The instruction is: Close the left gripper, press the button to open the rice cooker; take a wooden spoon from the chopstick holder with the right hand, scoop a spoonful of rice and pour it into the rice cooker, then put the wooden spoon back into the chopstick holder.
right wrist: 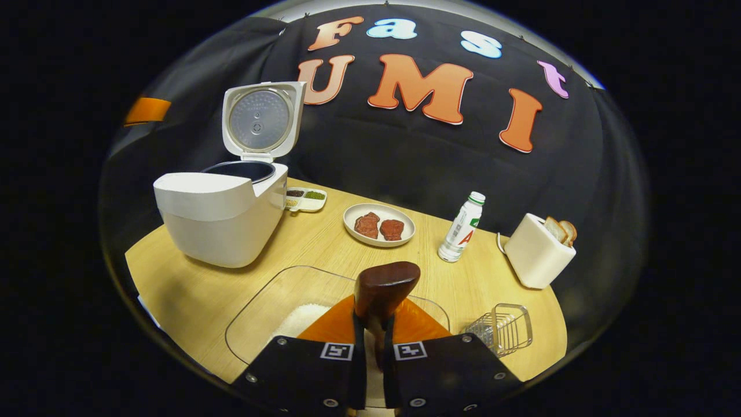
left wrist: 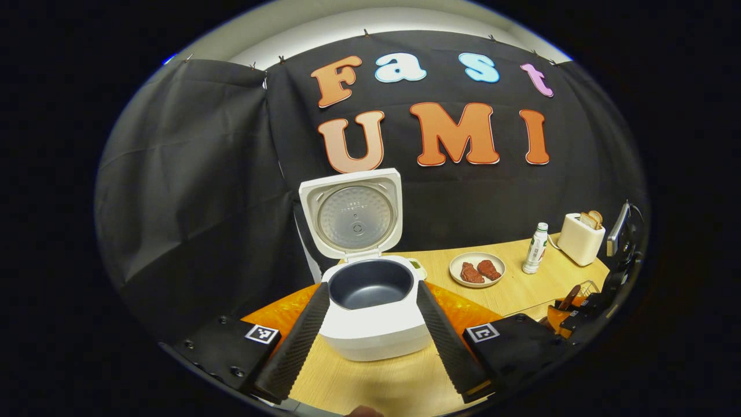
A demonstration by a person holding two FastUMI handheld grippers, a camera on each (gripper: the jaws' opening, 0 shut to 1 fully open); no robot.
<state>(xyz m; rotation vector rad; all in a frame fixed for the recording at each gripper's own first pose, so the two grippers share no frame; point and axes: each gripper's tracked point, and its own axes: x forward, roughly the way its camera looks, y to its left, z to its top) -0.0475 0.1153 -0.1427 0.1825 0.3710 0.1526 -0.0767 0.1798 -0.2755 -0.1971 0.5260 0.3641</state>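
The white rice cooker (left wrist: 373, 333) stands with its lid (left wrist: 353, 211) raised and the dark inner pot (left wrist: 370, 282) showing. My left gripper (left wrist: 371, 288) is open, one finger on each side of the cooker's front, holding nothing. My right gripper (right wrist: 374, 325) is shut on the handle of the dark wooden spoon (right wrist: 386, 284), whose head sticks up ahead of the fingers. Below the spoon lies a clear container (right wrist: 266, 301) with white rice (right wrist: 298, 319). The wire chopstick holder (right wrist: 503, 328) stands just to the right. The cooker (right wrist: 220, 217) is at the far left.
On the wooden table (right wrist: 324, 243) sit a plate of meat (right wrist: 379, 226), a small bottle (right wrist: 461, 227), a toaster with bread (right wrist: 538, 249) and a little divided dish (right wrist: 307, 200) beside the cooker. The table edge is near on the left and right.
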